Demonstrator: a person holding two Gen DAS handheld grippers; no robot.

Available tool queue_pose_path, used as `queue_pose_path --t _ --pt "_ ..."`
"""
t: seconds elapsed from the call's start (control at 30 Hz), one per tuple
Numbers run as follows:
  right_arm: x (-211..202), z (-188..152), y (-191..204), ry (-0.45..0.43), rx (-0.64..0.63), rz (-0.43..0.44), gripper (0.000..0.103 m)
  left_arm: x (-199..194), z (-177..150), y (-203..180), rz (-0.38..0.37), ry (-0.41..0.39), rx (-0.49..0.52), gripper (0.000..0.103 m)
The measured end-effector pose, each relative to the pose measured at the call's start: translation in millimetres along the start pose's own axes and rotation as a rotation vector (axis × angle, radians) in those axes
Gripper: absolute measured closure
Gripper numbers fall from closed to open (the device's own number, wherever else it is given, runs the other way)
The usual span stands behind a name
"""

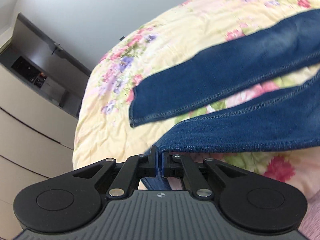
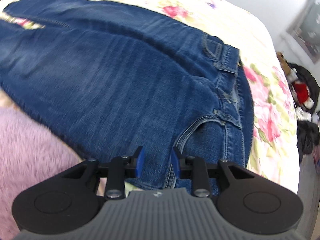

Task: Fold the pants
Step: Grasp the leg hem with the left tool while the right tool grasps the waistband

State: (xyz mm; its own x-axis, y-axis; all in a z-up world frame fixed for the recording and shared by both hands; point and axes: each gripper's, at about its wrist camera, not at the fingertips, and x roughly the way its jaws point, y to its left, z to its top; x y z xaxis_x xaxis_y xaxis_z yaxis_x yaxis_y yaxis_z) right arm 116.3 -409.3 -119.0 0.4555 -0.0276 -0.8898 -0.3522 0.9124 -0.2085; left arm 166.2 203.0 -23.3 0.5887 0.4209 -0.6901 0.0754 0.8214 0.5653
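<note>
Right up close, left gripper (image 1: 159, 161) pinched almost shut on blue cloth, the hem end of the near leg (image 1: 250, 132) of the jeans (image 1: 230, 76). Only a thin strip of denim between its two blue pads (image 1: 153, 169). Near leg stretched away ahead and to the right of those fingers, lifted a bit off the bed. Other leg (image 1: 220, 80) lying flat further ahead, its hem end open toward the left, apart from the gripper. Slim wedge of flowery quilt (image 1: 160, 46) showing between the two legs. Beyond the quilt, off to the left, a pale dresser (image 1: 30, 124) and a grey wall.

Next, right gripper (image 2: 157, 159) partly open, with a clear gap between its blue pads (image 2: 140, 160). Nothing pinched there. Fingers low over the hip part of the jeans (image 2: 120, 80), just beside the curved front pocket (image 2: 202, 128); touching the cloth or not, cannot tell. Waistband (image 2: 230, 76) ahead and to the right. Legs running off to the far left. Fuzzy pink blanket (image 2: 34, 140) to the left of the gripper. Same flowery quilt (image 2: 266, 108) past the waistband on the right, then a dark pile of clothes (image 2: 306, 100) past the bed edge.
</note>
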Motion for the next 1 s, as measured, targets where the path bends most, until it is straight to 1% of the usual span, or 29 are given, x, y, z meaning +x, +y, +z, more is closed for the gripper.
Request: queue_pose_path --t 0.1,0.3,0.4,0.6,0.73,0.77,0.83,1.0 --pt "2.4 -7.2 -0.3 0.000 -0.058 0.008 0.078 -9.1 5.0 3.6 0.019 0.003 -0.010 0.100" --pt "6.9 -22.8 -4.3 -0.017 -0.148 0.048 0.078 -6.9 14.7 7.0 0.045 0.030 -0.040 0.100" --pt "5.1 -28.3 -3.6 -0.023 -0.213 0.067 0.078 -11.4 15.0 4.5 0.056 0.039 -0.055 0.100" --pt "-4.8 -37.3 4.2 -0.054 -0.320 0.077 0.076 -10.0 19.0 2.9 0.065 0.053 -0.051 0.100" --pt "-2.3 -41.6 13.1 -0.036 -0.385 0.084 0.075 -7.1 19.9 2.2 0.062 0.060 -0.059 0.100" --pt "-0.3 -42.1 15.0 -0.034 -0.393 0.077 0.074 -6.5 19.5 2.3 0.062 0.061 -0.060 0.100" --pt "4.3 -43.0 18.1 -0.026 -0.388 0.082 0.067 -7.0 18.2 2.5 0.061 0.061 -0.062 0.100" --pt "19.7 -46.9 30.9 -0.006 -0.449 0.056 0.063 -5.0 14.8 6.0 0.046 0.065 -0.083 0.100"
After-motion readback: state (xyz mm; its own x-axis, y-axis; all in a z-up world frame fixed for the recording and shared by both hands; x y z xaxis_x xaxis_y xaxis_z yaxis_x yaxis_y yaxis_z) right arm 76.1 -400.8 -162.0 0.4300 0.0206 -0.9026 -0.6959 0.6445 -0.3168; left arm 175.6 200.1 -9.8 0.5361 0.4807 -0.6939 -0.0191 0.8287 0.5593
